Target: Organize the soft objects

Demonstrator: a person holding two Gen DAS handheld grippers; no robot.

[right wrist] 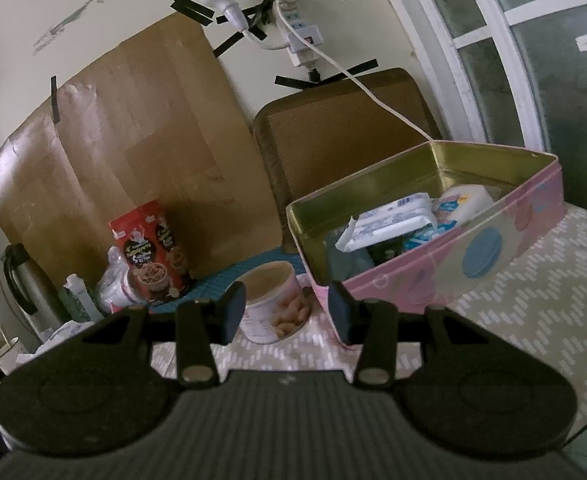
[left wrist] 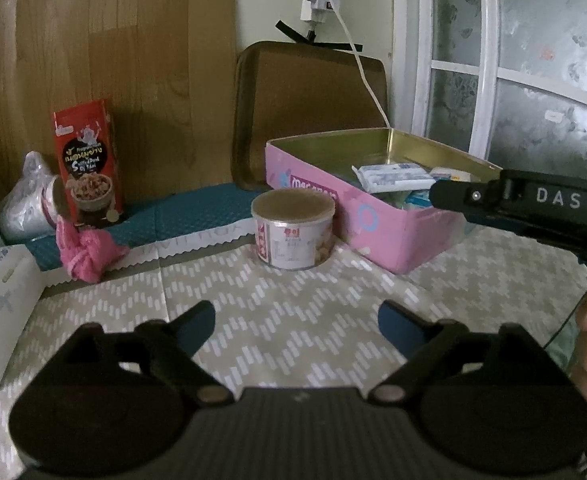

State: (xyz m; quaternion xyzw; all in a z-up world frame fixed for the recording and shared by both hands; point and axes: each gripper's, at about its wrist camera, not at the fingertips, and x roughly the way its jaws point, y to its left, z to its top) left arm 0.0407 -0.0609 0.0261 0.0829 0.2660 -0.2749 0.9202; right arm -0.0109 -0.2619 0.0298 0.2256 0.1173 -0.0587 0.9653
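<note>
Above the patterned tablecloth (left wrist: 293, 300), the left gripper (left wrist: 297, 320) gapes wide, empty; the right gripper (right wrist: 285, 312) is half open, empty, near the pink tin (right wrist: 433, 264) holding tissue packs (right wrist: 389, 220). A pink cloth (left wrist: 89, 256) lies beside the red box (left wrist: 87, 164).

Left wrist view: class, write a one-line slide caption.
Open left gripper hovers above patterned table, facing snack can, pink cloth and packet-filled pink tin.

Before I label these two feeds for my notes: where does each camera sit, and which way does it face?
Left wrist: low over the table, facing the wall; shows the peanut can, pink cloth, the open left gripper and the right gripper's side.
Right wrist: higher, tilted toward the pink tin; the right gripper is open and empty.
Shared: can, tin, red snack box.
</note>
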